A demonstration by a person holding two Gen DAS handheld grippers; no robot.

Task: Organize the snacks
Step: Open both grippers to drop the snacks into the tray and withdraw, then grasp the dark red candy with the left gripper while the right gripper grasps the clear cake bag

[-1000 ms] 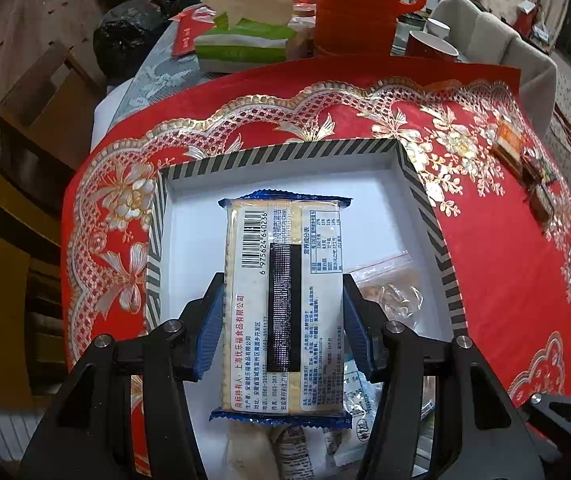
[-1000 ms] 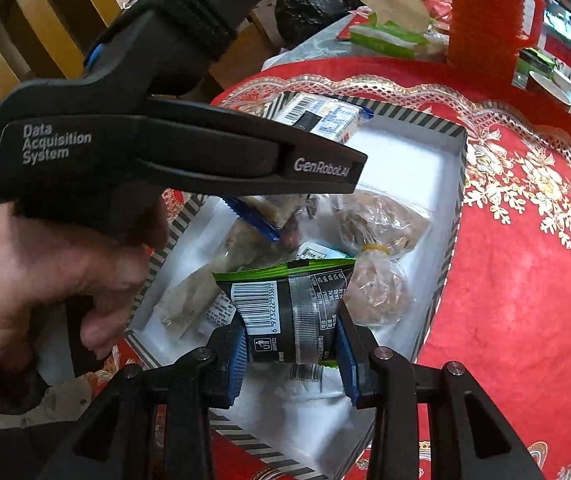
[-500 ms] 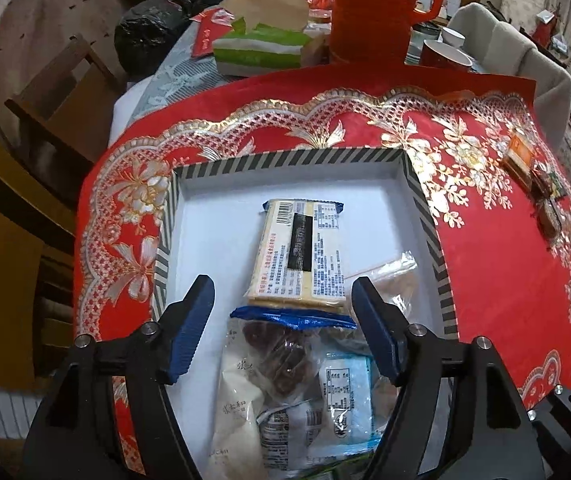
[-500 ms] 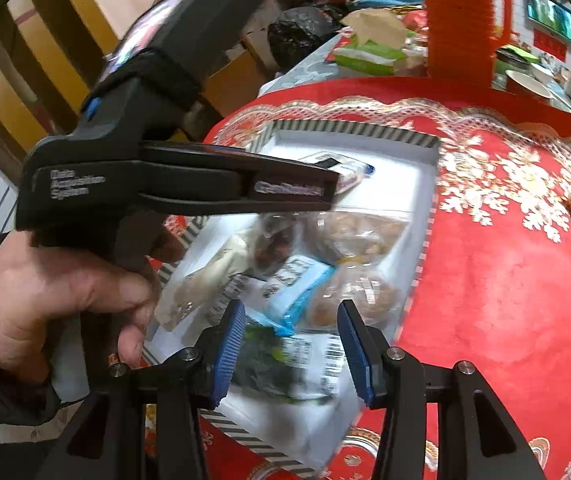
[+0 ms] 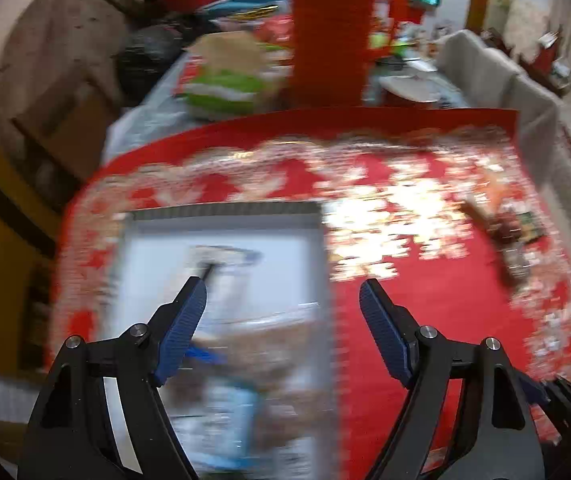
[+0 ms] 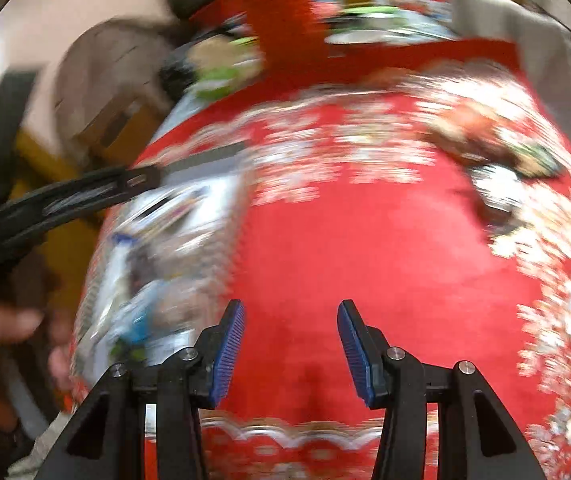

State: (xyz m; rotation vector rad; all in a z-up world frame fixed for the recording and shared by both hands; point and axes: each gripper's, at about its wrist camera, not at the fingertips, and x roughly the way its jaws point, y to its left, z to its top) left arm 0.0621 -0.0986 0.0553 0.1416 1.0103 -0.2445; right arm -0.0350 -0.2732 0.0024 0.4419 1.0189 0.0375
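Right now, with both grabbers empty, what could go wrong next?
The left gripper, jaws opening and empty, hangs over the box's striped edge; it might bump it. The leftover snacks sit near the tablecloth's far edge, so a push from the open right gripper might knock them off. Everything is blurry, so aiming may miss.
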